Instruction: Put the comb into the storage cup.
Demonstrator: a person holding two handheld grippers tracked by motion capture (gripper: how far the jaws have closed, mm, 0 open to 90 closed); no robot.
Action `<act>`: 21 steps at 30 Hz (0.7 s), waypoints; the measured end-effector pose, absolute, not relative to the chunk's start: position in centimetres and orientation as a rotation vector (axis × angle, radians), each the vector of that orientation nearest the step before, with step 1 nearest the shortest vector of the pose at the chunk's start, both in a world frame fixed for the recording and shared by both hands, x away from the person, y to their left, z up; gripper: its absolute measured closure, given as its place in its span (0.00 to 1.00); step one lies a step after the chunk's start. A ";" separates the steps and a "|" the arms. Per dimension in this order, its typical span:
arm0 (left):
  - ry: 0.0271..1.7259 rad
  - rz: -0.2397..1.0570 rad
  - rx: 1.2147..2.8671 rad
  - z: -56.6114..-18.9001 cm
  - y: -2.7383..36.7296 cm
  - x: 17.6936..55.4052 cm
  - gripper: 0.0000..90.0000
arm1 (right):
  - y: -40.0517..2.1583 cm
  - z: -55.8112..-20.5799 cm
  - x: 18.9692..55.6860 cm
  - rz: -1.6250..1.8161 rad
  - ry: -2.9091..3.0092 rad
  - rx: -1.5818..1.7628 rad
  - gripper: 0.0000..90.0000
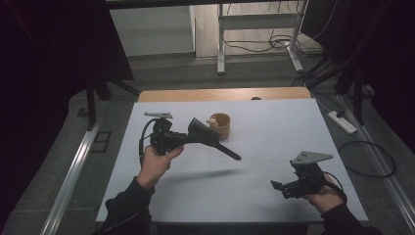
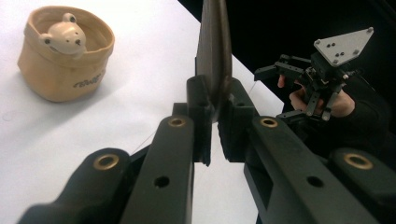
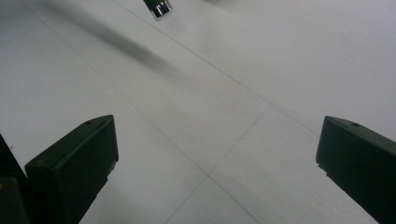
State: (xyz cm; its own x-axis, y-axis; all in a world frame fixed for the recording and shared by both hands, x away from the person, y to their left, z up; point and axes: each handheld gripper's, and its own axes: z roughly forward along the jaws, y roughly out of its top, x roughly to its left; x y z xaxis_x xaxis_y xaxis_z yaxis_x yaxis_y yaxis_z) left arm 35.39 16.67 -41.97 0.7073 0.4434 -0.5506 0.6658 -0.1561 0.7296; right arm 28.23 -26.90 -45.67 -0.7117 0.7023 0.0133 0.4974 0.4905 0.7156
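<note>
My left gripper (image 1: 208,137) hangs above the middle of the white table (image 1: 274,122), shut on a long dark tool (image 1: 230,152) that slants down to the right. In the left gripper view the jaws (image 2: 214,105) pinch the tool's flat part (image 2: 214,46). A tan fabric pot with a small bear figure inside (image 1: 220,125) stands just behind it, upper left in the left gripper view (image 2: 65,51). My right gripper (image 1: 281,188) is near the front right, open and holding nothing (image 3: 219,140). The tool's shiny end cap (image 3: 159,6) appears above it.
A bare wooden strip (image 1: 225,94) runs along the table's far edge. On the floor to the right lie a white power strip (image 1: 342,121) and cables. A desk frame (image 1: 220,44) stands beyond the table. The other hand and its gripper (image 2: 322,70) appear far off.
</note>
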 end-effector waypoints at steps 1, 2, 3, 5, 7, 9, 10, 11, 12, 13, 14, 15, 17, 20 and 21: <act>0.878 -0.246 1.795 -41.9 16.8 35.5 0.92 | -27.0 -45.7 28.2 1.041 2.456 1.018 0.00; 0.880 -0.244 1.792 -41.9 16.8 35.5 0.92 | -27.2 -45.7 28.2 1.035 2.453 1.025 0.00; 0.882 -0.242 1.792 -41.8 16.9 35.6 0.92 | -27.3 -45.7 28.1 1.032 2.451 1.026 0.00; 0.885 -0.241 1.789 -41.7 17.1 35.8 0.92 | -27.6 -45.7 28.0 1.026 2.446 1.041 0.00; 0.889 -0.239 1.785 -41.6 17.2 35.9 0.92 | -27.8 -45.7 27.9 1.022 2.443 1.048 0.00; 0.892 -0.233 1.784 -41.5 17.4 36.0 0.92 | -28.0 -45.8 27.8 1.019 2.441 1.053 0.00; 0.896 -0.233 1.782 -41.5 17.5 36.1 0.92 | -28.1 -45.8 27.7 1.017 2.439 1.055 0.00; 0.894 -0.228 1.784 -41.4 17.6 36.2 0.92 | -28.2 -45.8 27.7 1.012 2.439 1.059 0.00; 0.898 -0.228 1.780 -41.3 17.6 36.2 0.92 | -28.3 -45.8 27.6 1.009 2.438 1.059 0.00; 0.898 -0.226 1.781 -41.3 17.7 36.3 0.92 | -28.4 -45.8 27.5 1.003 2.437 1.066 0.00; 0.900 -0.222 1.778 -41.2 17.8 36.4 0.92 | -28.5 -45.8 27.5 1.001 2.434 1.068 0.00; 0.901 -0.223 1.777 -41.1 17.8 36.4 0.92 | -28.6 -45.8 27.4 0.997 2.433 1.077 0.00; 0.900 -0.220 1.774 -40.9 17.9 36.6 0.92 | -28.8 -45.8 27.4 0.991 2.426 1.086 0.00; 0.900 -0.211 1.772 -40.7 18.1 36.7 0.92 | -29.2 -45.9 27.3 0.985 2.417 1.106 0.00; 0.900 -0.211 1.771 -40.6 18.1 36.8 0.92 | -29.3 -45.9 27.2 0.982 2.417 1.115 0.00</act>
